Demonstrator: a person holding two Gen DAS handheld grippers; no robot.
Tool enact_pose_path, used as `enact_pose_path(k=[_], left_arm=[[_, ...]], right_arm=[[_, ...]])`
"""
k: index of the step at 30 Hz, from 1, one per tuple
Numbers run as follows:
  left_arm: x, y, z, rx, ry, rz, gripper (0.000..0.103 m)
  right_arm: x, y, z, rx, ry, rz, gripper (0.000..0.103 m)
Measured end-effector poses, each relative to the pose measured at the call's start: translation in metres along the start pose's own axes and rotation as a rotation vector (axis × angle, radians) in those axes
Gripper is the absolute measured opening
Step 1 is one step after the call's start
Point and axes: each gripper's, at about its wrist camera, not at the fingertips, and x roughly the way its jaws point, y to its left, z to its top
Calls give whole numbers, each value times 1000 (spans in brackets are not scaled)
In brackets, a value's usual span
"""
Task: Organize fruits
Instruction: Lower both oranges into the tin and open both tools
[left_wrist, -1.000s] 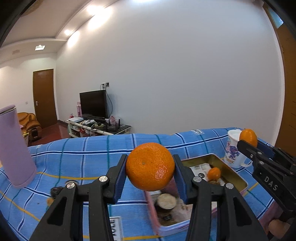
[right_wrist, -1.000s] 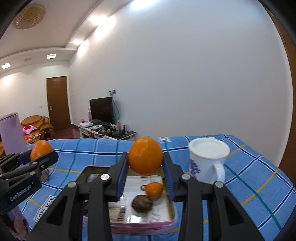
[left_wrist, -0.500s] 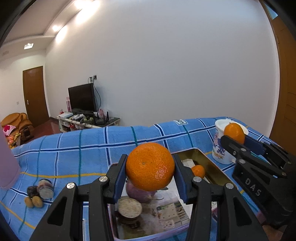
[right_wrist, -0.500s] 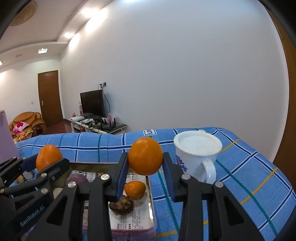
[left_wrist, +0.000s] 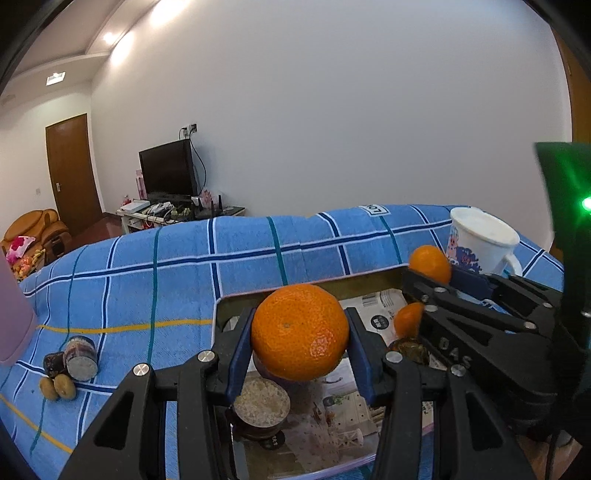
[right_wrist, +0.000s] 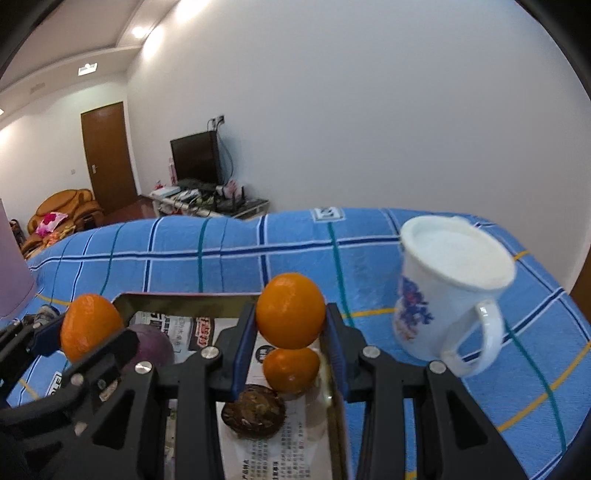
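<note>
My left gripper (left_wrist: 300, 345) is shut on a large orange (left_wrist: 295, 325) and holds it over the near left part of a paper-lined metal tin (left_wrist: 236, 297). My right gripper (right_wrist: 290, 323) is shut on a smaller orange (right_wrist: 290, 306) above the tin's right side (right_wrist: 184, 297). Inside the tin lie a small orange (right_wrist: 290, 369), a brown wrinkled fruit (right_wrist: 253, 410) and a purple fruit (right_wrist: 153, 347). Each gripper shows in the other's view: the right gripper (left_wrist: 430, 275) with its orange (left_wrist: 430, 262), the left gripper (right_wrist: 88, 334) with its orange (right_wrist: 90, 321).
A white flowered mug (right_wrist: 450, 291) stands just right of the tin on the blue checked cloth (left_wrist: 184, 277). Two small brown fruits (left_wrist: 59, 386) and a little jar (left_wrist: 81, 354) lie to the left. A pink bottle (left_wrist: 11, 321) stands at the far left edge.
Both grippers have sunk and come closer over the tin, each still holding its orange. The mug looms larger in the right wrist view.
</note>
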Motion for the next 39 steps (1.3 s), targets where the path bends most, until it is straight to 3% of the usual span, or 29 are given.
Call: enact_pose_path(k=[7,14,17,21,24,29,34,35,37,38,39], left_arm=[[8,5,-4,-19,45,14,49],[12,10,-6,-42,68,19,49],[13,12,-6,-52,71,19,49],[12,12,-5,-50,68,13,49],[10,9,-6,-32,59,12,49],[6,6,-6,-12,28,31,49],[2,6,-6,-16,14,30,50],[-1,6,-7,-14,0,29,51],[-8,4,-6,-2,-35,41,66],[-14,3,-7,6,-61,60,81],[-20,2,-7,12,-94,76,88]], right_arm=[[18,3,1,-20,93,40,40],[18,5,-1,-28,101,67,42],[17,2,-1,-16,96,84,51],[8,-6,-2,22,57,95,61],[-5,-12,-3,66,-1,107,83],[-26,-15,-4,95,-93,63,86],[-43,-32,-5,194,-182,47,97],[-47,-36,-6,222,-204,47,97],[-52,-41,-7,252,-237,40,102],[-55,-43,-8,267,-255,27,103],[-59,-45,-10,282,-277,4,103]])
